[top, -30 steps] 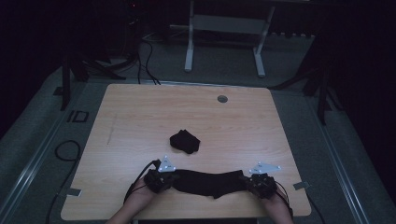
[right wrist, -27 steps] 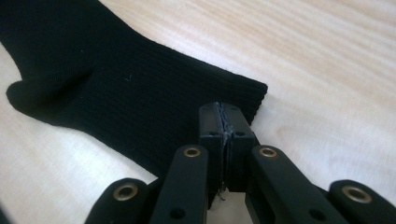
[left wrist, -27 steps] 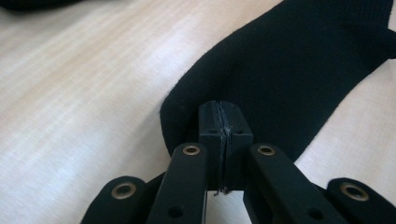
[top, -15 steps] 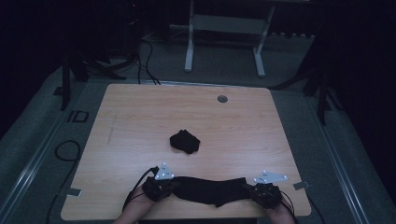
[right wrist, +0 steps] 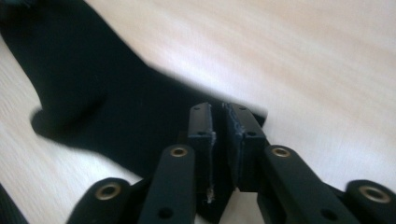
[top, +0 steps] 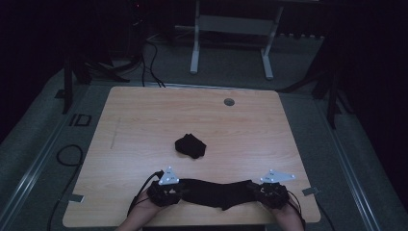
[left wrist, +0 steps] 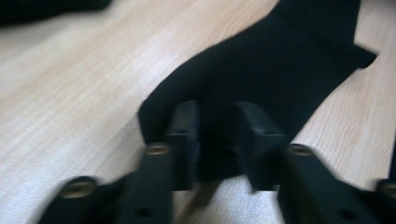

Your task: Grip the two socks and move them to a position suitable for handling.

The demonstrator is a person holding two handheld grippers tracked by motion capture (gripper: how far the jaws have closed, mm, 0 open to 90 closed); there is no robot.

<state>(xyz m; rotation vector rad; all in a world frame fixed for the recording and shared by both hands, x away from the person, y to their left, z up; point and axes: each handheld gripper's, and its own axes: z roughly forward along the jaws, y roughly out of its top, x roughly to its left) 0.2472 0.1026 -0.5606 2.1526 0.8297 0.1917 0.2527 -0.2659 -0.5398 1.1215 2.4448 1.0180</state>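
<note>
Black sock [top: 216, 192] lies stretched flat along the near edge of the desk [top: 144, 120], running from near the near-left corner toward the near-right one, slight bend at mid-length.

Left tongs [top: 166, 191] sit at the sock's left end. In the left gripper view the left tongs [left wrist: 218, 140] have both jaws pressed onto a fold of the black knit; the jaws are clamped on the fabric, and the rest of the sock [left wrist: 280, 60] spreads away over the wood. That view is blurred.

Right tongs [top: 272, 192] sit at the sock's right end. In the right gripper view the right tongs [right wrist: 223, 140] stand with jaws nearly together, a thin layer of dark fabric pinched between them; the sock [right wrist: 93, 107] trails off to the upper left across the pale desk surface.

Both ends held low, at or just above the desk; cannot tell whether the middle of the sock touches the wood.

A second dark item, a crumpled black sock [top: 190, 146], rests near the centre of the desk, apart from the stretched one. A round grey grommet [top: 229, 101] sits close to the far edge, right of centre.

Person's hands enter from the near edge behind each of the tongs.
</note>
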